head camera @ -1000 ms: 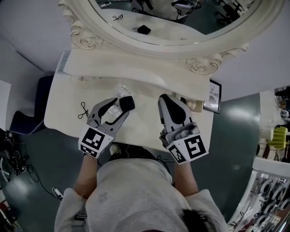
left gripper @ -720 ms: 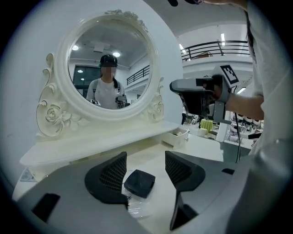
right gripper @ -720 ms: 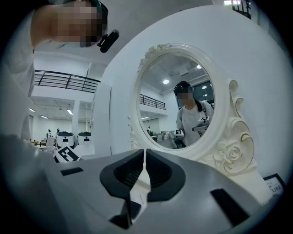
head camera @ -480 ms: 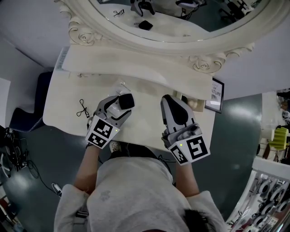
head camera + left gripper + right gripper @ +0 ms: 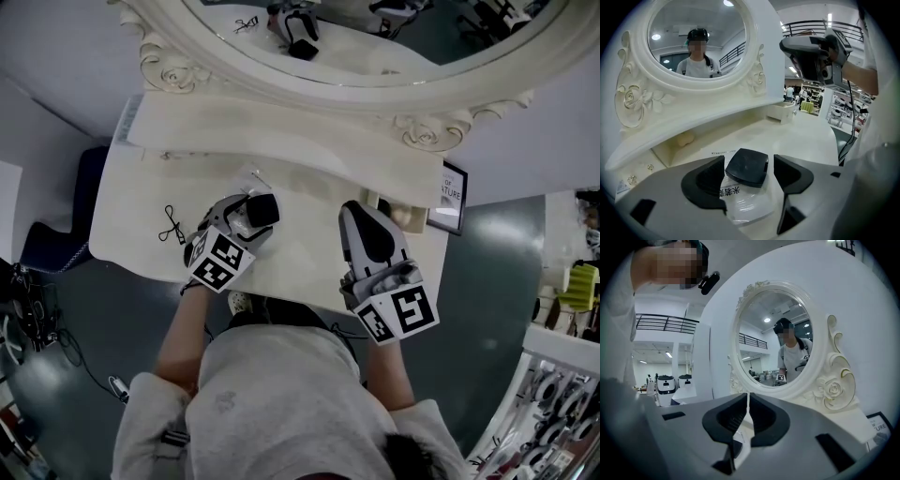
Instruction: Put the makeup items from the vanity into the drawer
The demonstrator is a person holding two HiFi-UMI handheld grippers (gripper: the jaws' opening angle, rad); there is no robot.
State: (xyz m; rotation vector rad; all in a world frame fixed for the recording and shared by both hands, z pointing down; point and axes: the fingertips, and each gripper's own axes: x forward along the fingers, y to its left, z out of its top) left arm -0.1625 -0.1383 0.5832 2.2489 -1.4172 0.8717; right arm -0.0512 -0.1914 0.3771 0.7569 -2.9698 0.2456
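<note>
- What does the vanity top point(image 5: 131, 202) below the oval mirror point(image 5: 403, 47) carry?
- Left of its middle, the black compact point(image 5: 263, 208), lying on a clear printed packet point(image 5: 740, 201).
- And the tongs?
- The left gripper point(image 5: 749, 163) has just been opening. Its jaws stand wide on either side of the compact, neither pad touching it. The right gripper point(image 5: 747, 401) is closed and empty near the front right edge.
- Anything smaller?
- A thin black wiry item point(image 5: 172, 226) by the left edge.

Left tool point(image 5: 246, 214), jaws just opened wider, black compact point(image 5: 263, 208) between them, cream vanity point(image 5: 302, 251), right tool point(image 5: 356, 214) beside, oval mirror point(image 5: 375, 42) above
</note>
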